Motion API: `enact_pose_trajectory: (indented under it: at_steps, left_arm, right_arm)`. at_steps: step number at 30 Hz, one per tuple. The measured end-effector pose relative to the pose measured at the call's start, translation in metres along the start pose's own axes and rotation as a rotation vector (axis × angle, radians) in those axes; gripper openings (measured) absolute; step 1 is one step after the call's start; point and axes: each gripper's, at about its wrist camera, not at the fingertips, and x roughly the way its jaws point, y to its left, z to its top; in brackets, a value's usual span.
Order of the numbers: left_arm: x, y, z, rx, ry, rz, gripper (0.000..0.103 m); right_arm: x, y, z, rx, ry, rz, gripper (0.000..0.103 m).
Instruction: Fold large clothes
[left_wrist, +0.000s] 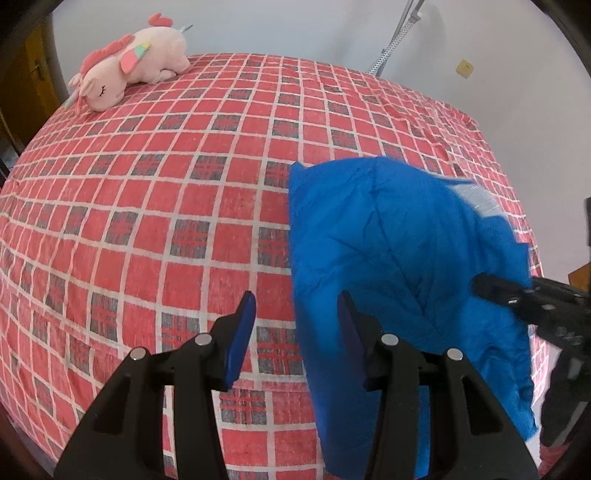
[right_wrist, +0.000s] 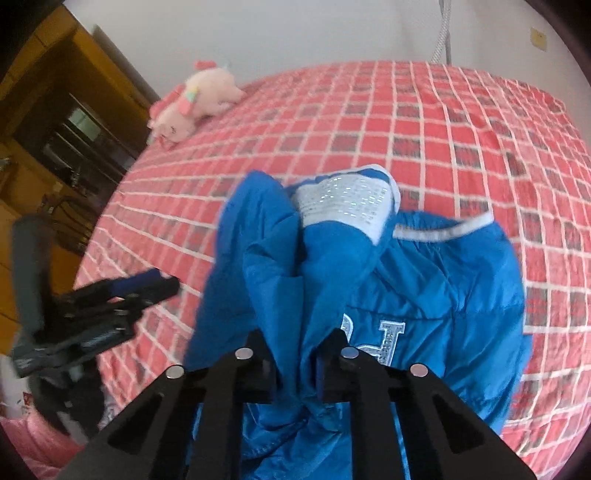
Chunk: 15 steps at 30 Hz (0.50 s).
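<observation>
Fingers of the right gripper (right_wrist: 295, 363) are clamped tight on a bunched fold of the blue jacket (right_wrist: 369, 288), with cloth squeezed between the black tips and spilling out above and below them. Ahead of these fingers the jacket rises in a crumpled heap on the bed (right_wrist: 461, 122); silver letters (right_wrist: 388, 338) show on the cloth just to the right of the tips, and a white, glittering lining panel (right_wrist: 347, 206) sits at the far top of the heap, with a pale trim band (right_wrist: 443, 230) to its right.

Fingers of the left gripper (left_wrist: 297, 334) stand partly apart and grip nothing. The blue pad (left_wrist: 242, 339) on the left one hangs over bare bedspread, while the right pad lies over the jacket's near left edge; I cannot tell whether it touches the cloth. From there the jacket (left_wrist: 399, 240) spreads ahead and to the right, where the right gripper (left_wrist: 491, 290) comes in from the frame edge against the cloth.

Seen from the right wrist, the left gripper (right_wrist: 147, 286) is off to the left, over the bed's edge and apart from the jacket.

Far beyond both pairs of fingers, a pink plush unicorn (left_wrist: 136, 72) lies near the bed's back left corner, by the white wall (left_wrist: 295, 26).
</observation>
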Motion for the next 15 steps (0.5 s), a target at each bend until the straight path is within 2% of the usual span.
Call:
enact_pose_trajectory:
  at_steps: [5,9,15]
  left_arm:
    - [-0.012,-0.009,0.0,0.002,-0.026,-0.042,0.045]
    - [-0.014,-0.035,-0.002,0.05,-0.026,-0.099,0.046]
    - [0.005,-0.092,-0.015,0.163,0.002,-0.148,0.046]
  right_arm:
    - [-0.055,-0.01,-0.002,0.006,-0.07,-0.003,0.012]
    - [-0.095,-0.045,-0.009,0.072,-0.106,-0.027,0.012]
    - [-0.108,-0.112,-0.028,0.193,-0.105,-0.1,0.012]
